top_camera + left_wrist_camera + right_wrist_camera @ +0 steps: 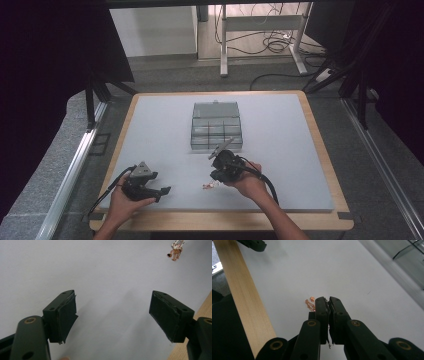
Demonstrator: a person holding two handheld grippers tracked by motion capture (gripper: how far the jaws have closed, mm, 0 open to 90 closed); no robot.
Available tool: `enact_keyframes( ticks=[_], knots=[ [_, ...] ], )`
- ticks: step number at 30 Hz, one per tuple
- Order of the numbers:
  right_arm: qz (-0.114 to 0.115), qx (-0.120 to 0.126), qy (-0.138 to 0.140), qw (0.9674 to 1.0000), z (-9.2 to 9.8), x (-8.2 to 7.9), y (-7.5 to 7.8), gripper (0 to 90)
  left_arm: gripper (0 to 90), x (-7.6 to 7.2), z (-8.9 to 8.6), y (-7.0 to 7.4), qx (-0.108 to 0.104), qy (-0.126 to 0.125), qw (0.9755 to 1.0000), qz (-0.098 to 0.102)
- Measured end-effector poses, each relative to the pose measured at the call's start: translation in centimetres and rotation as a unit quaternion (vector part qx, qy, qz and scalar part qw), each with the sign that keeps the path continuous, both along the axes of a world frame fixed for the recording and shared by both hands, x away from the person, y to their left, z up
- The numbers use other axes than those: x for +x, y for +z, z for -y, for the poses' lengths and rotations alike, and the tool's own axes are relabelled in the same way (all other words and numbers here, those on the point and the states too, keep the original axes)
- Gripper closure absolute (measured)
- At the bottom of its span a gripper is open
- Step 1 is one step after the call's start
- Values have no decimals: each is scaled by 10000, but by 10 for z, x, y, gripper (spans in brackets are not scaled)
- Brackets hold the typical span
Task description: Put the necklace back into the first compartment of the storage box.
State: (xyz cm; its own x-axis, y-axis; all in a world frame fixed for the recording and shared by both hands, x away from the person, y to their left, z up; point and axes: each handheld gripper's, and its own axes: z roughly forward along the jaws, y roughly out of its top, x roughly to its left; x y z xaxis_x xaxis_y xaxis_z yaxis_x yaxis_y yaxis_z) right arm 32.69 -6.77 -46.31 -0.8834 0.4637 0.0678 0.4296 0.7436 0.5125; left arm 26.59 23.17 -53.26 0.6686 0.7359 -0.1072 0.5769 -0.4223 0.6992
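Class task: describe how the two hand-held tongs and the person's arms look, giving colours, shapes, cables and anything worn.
Both tongs are black. The left tongs carry a grey three-cornered plate on top, and their jaws end in dark rectangular pads with frayed edges. The right tongs have jaws with brass-coloured pivot rings. A black cable trails from each. The forearms are bare, with no sleeves or gloves visible.

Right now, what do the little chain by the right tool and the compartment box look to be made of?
The chain: seemingly thin metal with a shiny copper or rose-gold finish, glinting, with a small white tag that looks like paper or card. The compartment box: likely clear hard plastic, since the dividers show through its see-through, slightly grey walls and lid.
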Motion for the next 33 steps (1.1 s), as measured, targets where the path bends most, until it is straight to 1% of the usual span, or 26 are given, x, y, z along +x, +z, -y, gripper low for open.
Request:
enact_keyframes(
  ticks=[2, 4, 5, 7, 8, 9, 11, 12, 13, 14, 15, 23, 24, 25, 27, 33],
  knots=[
    [-3, 18, 0, 10000, 1, 0, 2, 848, 223, 0, 0, 0, -3, 6, 10000, 0],
    [-22, 125, -12, 9999, 3, 0, 6, 848, 223, 0, 0, 0, -29, 21, 10000, -10],
    [-22, 125, -12, 9999, 3, 0, 6, 848, 223, 0, 0, 0, -29, 21, 10000, -10],
    [18, 151, -22, 9999, 4, 1, 10, 848, 223, 0, 1, 0, -38, 31, 10000, -18],
    [37, 199, -35, 9998, 6, 1, 15, 848, 223, 0, 1, -1, -39, 23, 10000, -22],
    [37, 199, -35, 9998, 6, 1, 15, 848, 223, 0, 1, -1, -39, 23, 10000, -22],
    [40, 275, -39, 9996, 7, 2, 21, 848, 223, 0, 2, -1, -43, 24, 10000, -27],
    [81, 284, -50, 9996, 8, 3, 28, 848, 223, 0, 2, -1, -50, 27, 10000, -35],
    [107, 289, -51, 9995, 8, 3, 31, 848, 223, 0, 2, -1, -47, 32, 10000, -34],
    [107, 289, -51, 9995, 8, 3, 31, 848, 223, 0, 2, -1, -47, 32, 10000, -34],
    [161, 306, -52, 9994, 8, 4, 38, 848, 223, 0, 2, -1, -50, 36, 10000, -40],
    [413, 458, -71, 9981, 7, 8, 70, 848, 223, 1, 2, -2, -13, 43, 10000, -84],
    [413, 458, -71, 9981, 7, 8, 70, 848, 223, 1, 2, -2, -13, 43, 10000, -84],
    [466, 478, -73, 9977, 7, 8, 77, 848, 223, 1, 2, -2, -1, 33, 10000, -83],
    [502, 487, -89, 9975, 6, 9, 83, 849, 222, 1, 2, -2, -8, 37, 10000, -90],
    [578, 563, -92, 9967, 5, 10, 95, 849, 223, 2, 2, -2, -2, 38, 9999, -103]
  ],
)
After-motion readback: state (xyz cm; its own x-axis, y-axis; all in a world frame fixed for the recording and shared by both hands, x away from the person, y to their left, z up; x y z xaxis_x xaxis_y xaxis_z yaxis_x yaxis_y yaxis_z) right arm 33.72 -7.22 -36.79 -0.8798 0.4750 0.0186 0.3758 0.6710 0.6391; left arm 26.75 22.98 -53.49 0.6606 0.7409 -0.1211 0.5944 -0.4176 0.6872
